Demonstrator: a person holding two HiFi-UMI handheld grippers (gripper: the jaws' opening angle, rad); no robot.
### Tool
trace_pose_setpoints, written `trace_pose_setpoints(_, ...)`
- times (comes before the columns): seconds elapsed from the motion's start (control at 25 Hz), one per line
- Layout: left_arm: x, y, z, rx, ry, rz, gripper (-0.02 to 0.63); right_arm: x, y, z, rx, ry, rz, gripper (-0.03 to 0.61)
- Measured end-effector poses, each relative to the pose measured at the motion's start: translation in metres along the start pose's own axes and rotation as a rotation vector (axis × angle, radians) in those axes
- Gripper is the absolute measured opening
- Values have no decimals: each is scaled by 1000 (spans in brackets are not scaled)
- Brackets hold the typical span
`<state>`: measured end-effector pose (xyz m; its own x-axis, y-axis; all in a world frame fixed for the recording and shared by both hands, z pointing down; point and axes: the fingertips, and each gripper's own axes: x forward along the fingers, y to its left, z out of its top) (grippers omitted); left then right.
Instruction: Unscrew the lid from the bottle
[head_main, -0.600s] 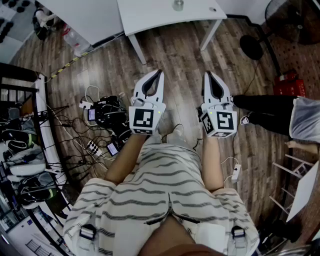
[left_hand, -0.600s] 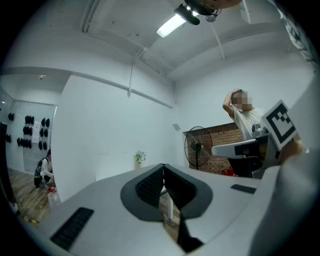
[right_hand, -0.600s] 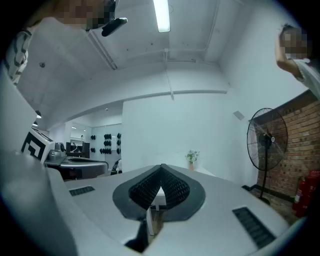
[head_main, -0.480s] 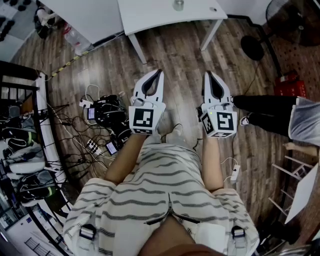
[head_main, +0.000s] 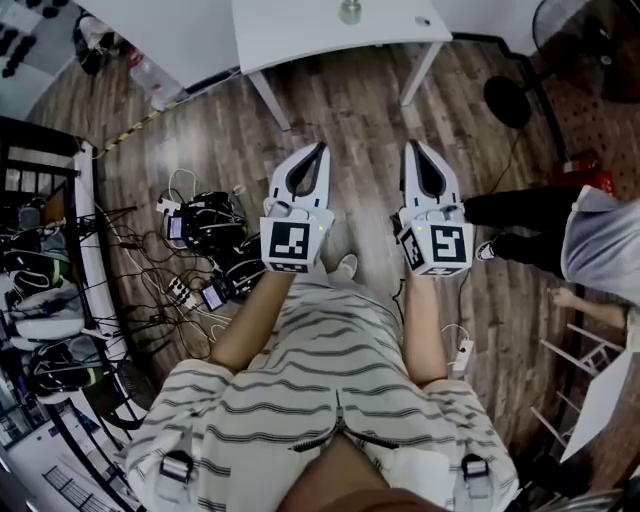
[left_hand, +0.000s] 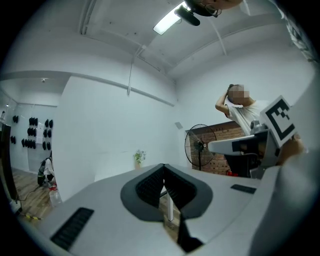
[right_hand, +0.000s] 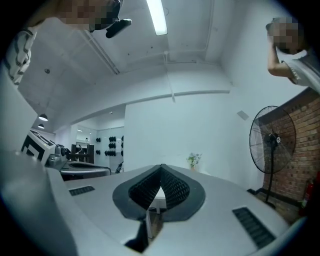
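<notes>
Wood floor under you, white table well ahead of both grippers. The bottle stands on that table, far beyond the tips and touching neither gripper; it's too small to make out its lid. Your left gripper has its jaws pressed together with nothing between them. Your right gripper is the same, together and empty. You hold both side by side above your lap. Cables lie tangled on the floor left of the left gripper.
</notes>
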<state>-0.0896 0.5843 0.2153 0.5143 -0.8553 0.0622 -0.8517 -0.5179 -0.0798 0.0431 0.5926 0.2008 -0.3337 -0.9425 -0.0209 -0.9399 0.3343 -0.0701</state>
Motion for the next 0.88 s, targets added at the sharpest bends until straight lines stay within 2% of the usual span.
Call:
trace_pose_setpoints(0.2, 22, -5, -4, -2, 3, 1, -2, 12, -16, -2, 7, -2, 34, 8)
trace_pose_setpoints(0.44, 57, 6, -14, -9, 7, 5, -2, 46, -34, -11, -14, 9, 24, 8)
trace_pose_setpoints(0.68, 117, 34, -22, -26, 17, 2, -2, 106, -61, -17, -20, 28, 17, 8)
trace_pose_setpoints(0.88, 180, 75, -21, -29, 16, -10, -2, 177, -77, -16, -24, 29, 17, 8)
